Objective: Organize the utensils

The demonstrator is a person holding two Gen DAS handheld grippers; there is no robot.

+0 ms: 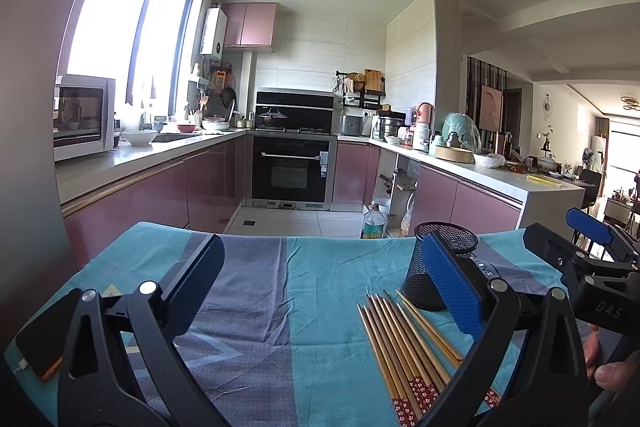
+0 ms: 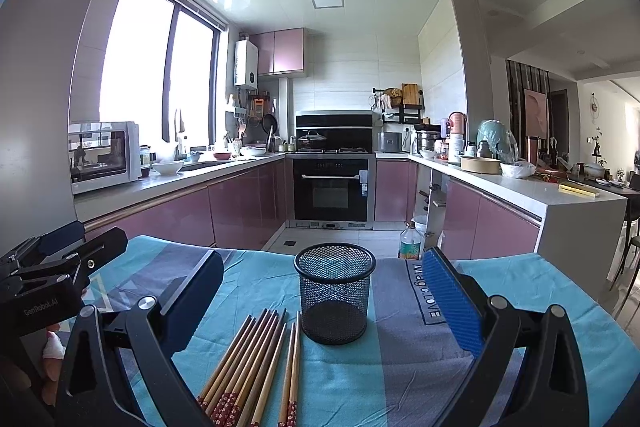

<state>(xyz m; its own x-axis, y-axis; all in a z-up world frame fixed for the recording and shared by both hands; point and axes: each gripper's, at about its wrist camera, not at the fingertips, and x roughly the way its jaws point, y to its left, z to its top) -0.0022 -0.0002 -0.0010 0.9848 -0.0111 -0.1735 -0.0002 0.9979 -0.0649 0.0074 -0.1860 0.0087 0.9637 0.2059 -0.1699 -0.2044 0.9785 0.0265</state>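
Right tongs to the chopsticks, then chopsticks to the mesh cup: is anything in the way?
Nothing visible. The right tongs hang open over the chopsticks, which lie loose on the cloth beside the mesh cup. The cup is upright and empty.

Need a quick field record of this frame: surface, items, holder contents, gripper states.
surface: table under a blue and grey striped cloth
chopsticks: bundle lying flat on the cloth, just in front of the holder, none picked up
holder: black mesh cup, upright, looks empty
left gripper: open, above the cloth, holds nothing
right gripper: open, facing the cup, holds nothing
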